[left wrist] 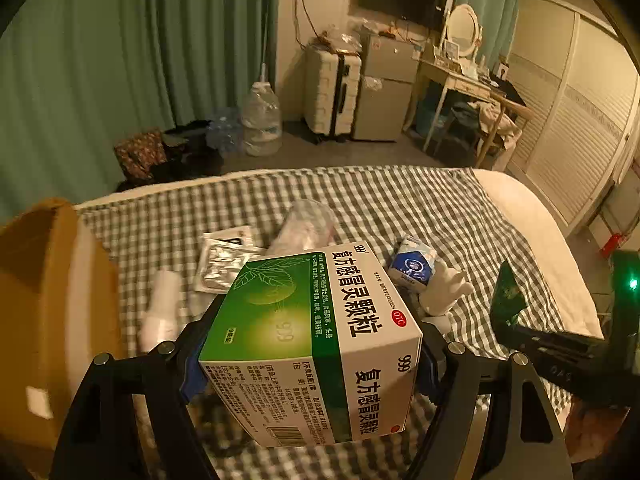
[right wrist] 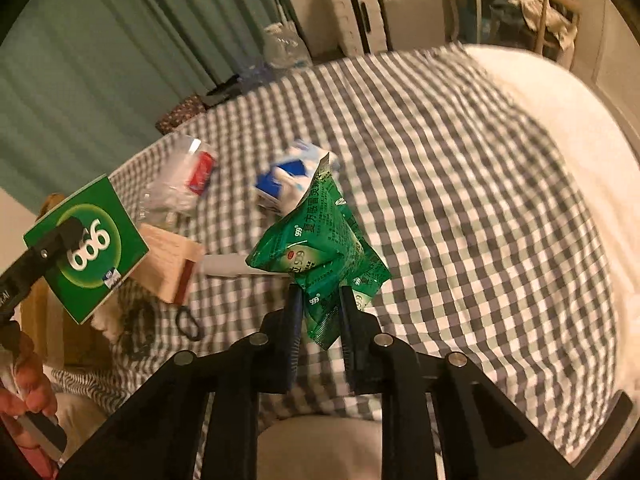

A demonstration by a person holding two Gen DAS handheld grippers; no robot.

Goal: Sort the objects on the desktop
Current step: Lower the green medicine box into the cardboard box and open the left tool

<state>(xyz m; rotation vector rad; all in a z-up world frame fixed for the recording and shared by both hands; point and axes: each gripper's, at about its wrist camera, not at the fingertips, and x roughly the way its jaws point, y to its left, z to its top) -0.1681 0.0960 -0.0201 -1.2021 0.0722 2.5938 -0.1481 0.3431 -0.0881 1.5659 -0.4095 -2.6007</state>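
At my left edge the cardboard box [left wrist: 48,320] was cut off, its inside hidden. My left tongs [left wrist: 308,356] stood wide, clamped on the medicine carton [left wrist: 312,344] above the bed [left wrist: 400,208]; my right tongs [right wrist: 320,308] pinched green sachets [right wrist: 320,252], nearly closed, motion-blurred.

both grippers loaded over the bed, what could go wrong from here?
1. The right gripper pinches only the lower edge of the green sachets; the bunch hangs loose and one could slip out.
2. The left gripper holds the medicine box by its near end, most of it sticking out past the fingers, so it may pivot or drop.
3. The cardboard box is close on the left; a swing could clip its rim.
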